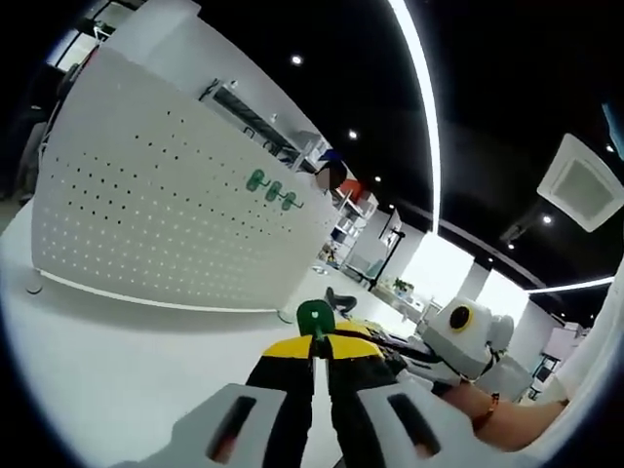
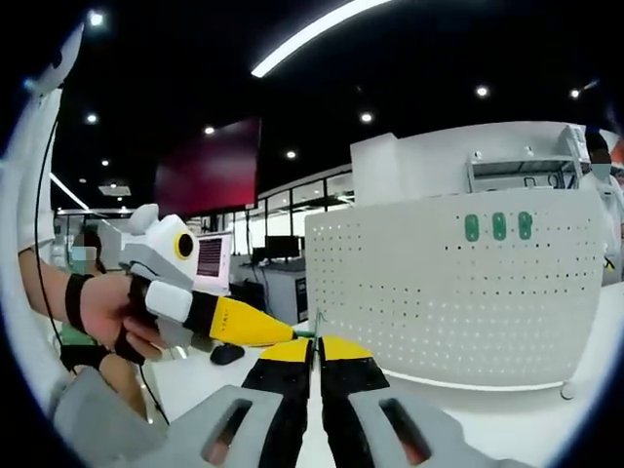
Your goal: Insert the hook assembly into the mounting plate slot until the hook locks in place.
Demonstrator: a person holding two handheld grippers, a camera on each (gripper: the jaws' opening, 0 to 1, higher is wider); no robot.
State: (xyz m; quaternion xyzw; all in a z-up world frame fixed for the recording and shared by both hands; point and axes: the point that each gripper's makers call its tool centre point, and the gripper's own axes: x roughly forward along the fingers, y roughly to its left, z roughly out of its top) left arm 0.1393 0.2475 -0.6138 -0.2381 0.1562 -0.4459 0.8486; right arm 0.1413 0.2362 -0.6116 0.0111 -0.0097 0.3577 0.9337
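Left gripper (image 1: 316,343) pinches green hook (image 1: 315,316); pegboard (image 1: 156,214) upright beyond.

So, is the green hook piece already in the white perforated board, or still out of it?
Out. The small green hook piece sits clamped at the left gripper tips, apart from the white perforated board, which already carries three green hooks.

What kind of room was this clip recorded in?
Probably an open-plan office or lab used for demos. A white pegboard carrying three green hooks stands on a white table, with linear ceiling lights, monitors and shelving behind.
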